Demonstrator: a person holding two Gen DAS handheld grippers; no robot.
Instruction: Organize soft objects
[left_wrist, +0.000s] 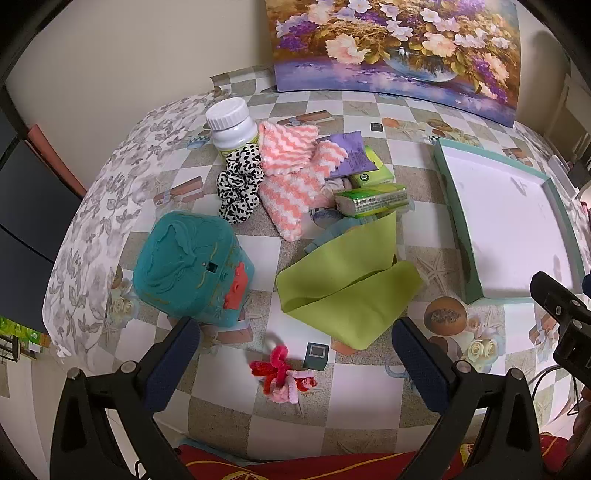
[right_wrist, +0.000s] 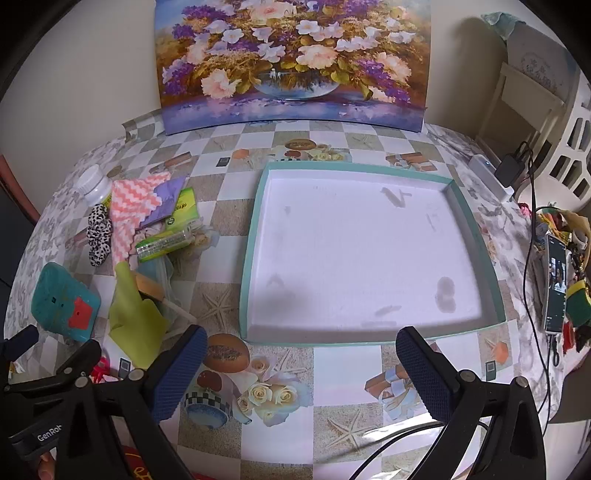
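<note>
Red-pink fuzzy thing (left_wrist: 282, 376), maybe pipe cleaners, sits between my left gripper's (left_wrist: 295, 363) wide-open fingers. Right gripper (right_wrist: 301, 373) hangs wide too, empty, by the tray (right_wrist: 255, 236).

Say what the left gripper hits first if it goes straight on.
Probably the red-pink yarn toy, lying on the table between the open left gripper fingers; depth unclear, so it could meet bare tablecloth just short.

A flower painting (right_wrist: 291, 62) is propped against the wall. A white bottle (left_wrist: 232, 125) and teal tin (left_wrist: 192, 266) are seen on the checked tablecloth (right_wrist: 332, 369).
</note>
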